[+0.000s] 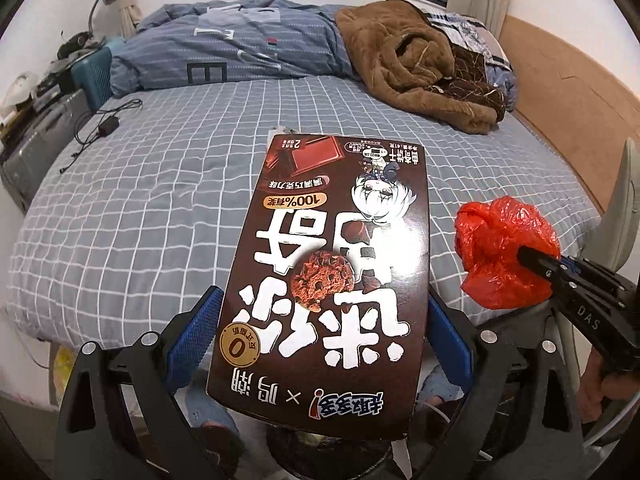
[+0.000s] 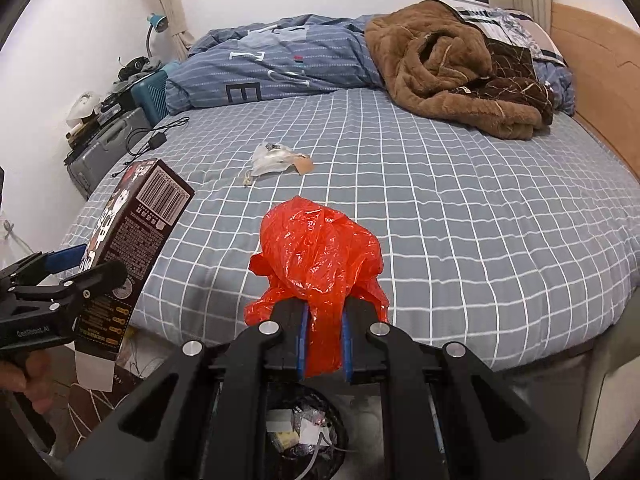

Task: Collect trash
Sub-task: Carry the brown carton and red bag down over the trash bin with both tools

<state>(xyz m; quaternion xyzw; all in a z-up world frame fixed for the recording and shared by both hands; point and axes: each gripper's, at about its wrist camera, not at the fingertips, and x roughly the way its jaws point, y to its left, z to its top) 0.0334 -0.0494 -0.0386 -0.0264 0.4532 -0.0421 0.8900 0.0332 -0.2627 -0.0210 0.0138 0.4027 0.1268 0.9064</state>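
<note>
My left gripper is shut on a brown cookie box, its blue pads pressing both long sides; the box juts up over the near edge of the bed. From the right wrist view the same box hangs at the left, with the left gripper around it. My right gripper is shut on a crumpled red plastic bag, which also shows at the right of the left wrist view as the red bag. A black mesh bin with scraps inside stands on the floor below both grippers. A clear wrapper with a tan scrap lies on the bed.
The bed has a grey checked sheet, a blue duvet and a brown blanket at the far side. A black charger and cable lie at the left edge. A cluttered nightstand and a suitcase stand left; a tan headboard runs along the right.
</note>
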